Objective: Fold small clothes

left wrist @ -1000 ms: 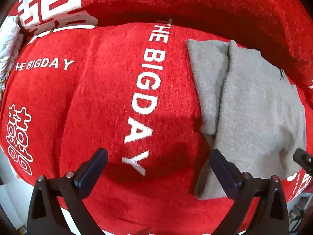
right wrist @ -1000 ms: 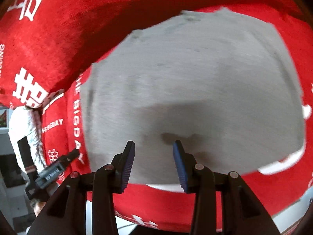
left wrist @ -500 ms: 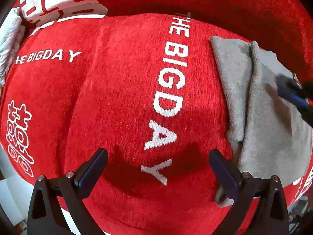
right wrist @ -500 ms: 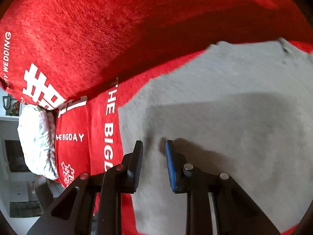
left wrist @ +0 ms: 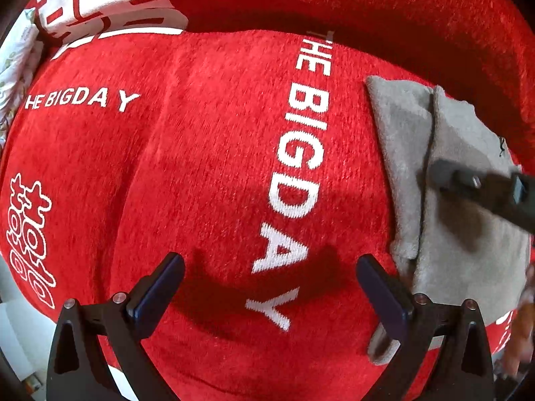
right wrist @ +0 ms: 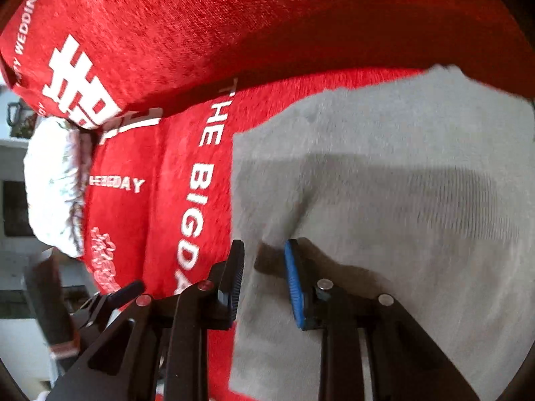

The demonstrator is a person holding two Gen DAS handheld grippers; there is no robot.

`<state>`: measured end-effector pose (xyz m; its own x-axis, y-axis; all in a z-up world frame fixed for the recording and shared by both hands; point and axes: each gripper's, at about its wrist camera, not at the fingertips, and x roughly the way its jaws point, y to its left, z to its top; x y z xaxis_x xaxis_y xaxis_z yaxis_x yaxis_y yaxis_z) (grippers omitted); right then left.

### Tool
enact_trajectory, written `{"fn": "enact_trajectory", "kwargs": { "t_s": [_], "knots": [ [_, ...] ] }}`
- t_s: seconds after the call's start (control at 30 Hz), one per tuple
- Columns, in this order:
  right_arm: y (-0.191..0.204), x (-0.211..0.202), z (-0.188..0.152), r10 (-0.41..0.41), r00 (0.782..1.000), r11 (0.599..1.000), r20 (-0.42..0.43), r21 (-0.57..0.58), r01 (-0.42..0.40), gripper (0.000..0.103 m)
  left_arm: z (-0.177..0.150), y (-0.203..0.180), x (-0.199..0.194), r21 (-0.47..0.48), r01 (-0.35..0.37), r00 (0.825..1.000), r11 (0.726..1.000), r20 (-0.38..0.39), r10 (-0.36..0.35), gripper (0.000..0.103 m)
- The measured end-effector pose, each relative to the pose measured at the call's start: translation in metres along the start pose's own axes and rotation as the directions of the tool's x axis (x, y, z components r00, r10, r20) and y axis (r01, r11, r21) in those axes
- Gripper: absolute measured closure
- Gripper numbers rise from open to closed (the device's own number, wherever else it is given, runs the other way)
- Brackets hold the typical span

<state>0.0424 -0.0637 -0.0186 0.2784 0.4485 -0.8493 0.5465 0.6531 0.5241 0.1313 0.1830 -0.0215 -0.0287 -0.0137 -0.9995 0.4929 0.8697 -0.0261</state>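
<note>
Right wrist view, grey garment [right wrist: 384, 173] beneath opening jaws, nothing between them.

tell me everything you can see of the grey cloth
The grey cloth is a small, soft, fleecy-looking piece lying flat on the red cover, right of the white lettering. One strip along its left side is folded over, leaving a raised seam down its length. A small dark thread or tag shows near its far edge. The right gripper hangs low over the folded strip, jaws a little apart and opening, nothing pinched between them; its shadow falls on the cloth. The left gripper stands wide open beside its near corner.
</note>
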Motion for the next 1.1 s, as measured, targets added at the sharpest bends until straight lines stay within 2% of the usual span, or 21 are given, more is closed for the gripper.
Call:
{"fn": "enact_trajectory", "kwargs": {
  "t_s": [0.07, 0.17, 0.33, 0.37, 0.43, 0.57, 0.63, 0.73, 0.93, 1.1],
  "knots": [
    [-0.006, -0.008, -0.007, 0.022, 1.000, 0.999, 0.003, 0.030, -0.022, 0.074, 0.001, -0.008, -0.001, 0.001, 0.000, 1.000, 1.000, 0.000, 0.000, 0.000],
    [-0.013, -0.019, -0.014, 0.036, 0.999, 0.997, 0.015, 0.067, -0.037, 0.066, 0.003, -0.013, -0.002, 0.012, -0.002, 1.000, 1.000, -0.009, 0.002, 0.000],
    [-0.030, -0.035, -0.028, 0.061, 0.998, 0.990, 0.025, 0.129, -0.063, 0.063, 0.003, -0.024, -0.001, 0.016, -0.002, 1.000, 1.000, -0.011, 0.003, 0.000],
    [-0.035, -0.038, -0.034, 0.061, 0.998, 0.988, 0.018, 0.143, -0.063, 0.061, 0.001, -0.027, -0.003, 0.020, -0.005, 1.000, 1.000, -0.011, 0.005, 0.000],
    [-0.042, -0.041, -0.041, 0.059, 0.998, 0.986, 0.004, 0.155, -0.059, 0.051, 0.002, -0.027, 0.001, 0.030, -0.006, 1.000, 1.000, -0.015, 0.007, 0.000],
    [-0.059, -0.048, -0.058, 0.047, 0.999, 0.982, -0.019, 0.184, -0.043, 0.050, 0.001, -0.041, 0.001, 0.045, -0.008, 1.000, 0.999, -0.019, 0.009, 0.000],
    [-0.068, -0.052, -0.066, 0.040, 0.999, 0.977, -0.026, 0.210, -0.033, 0.045, 0.002, -0.048, 0.001, 0.054, -0.011, 1.000, 0.999, -0.020, 0.012, 0.000],
    [-0.081, -0.060, -0.080, 0.046, 0.999, 0.967, -0.016, 0.252, -0.041, 0.043, 0.002, -0.054, 0.002, 0.063, -0.008, 1.000, 0.998, -0.026, 0.010, 0.000],
    [-0.105, -0.064, -0.115, 0.116, 0.993, 0.924, 0.003, 0.367, -0.109, 0.036, 0.002, -0.076, 0.011, 0.082, -0.004, 0.999, 0.997, -0.039, 0.007, 0.000],
    [-0.116, -0.059, -0.138, 0.196, 0.980, 0.865, 0.041, 0.464, -0.192, 0.036, -0.001, -0.095, 0.013, 0.098, -0.004, 0.999, 0.995, -0.042, 0.009, 0.000]
  ]
}}
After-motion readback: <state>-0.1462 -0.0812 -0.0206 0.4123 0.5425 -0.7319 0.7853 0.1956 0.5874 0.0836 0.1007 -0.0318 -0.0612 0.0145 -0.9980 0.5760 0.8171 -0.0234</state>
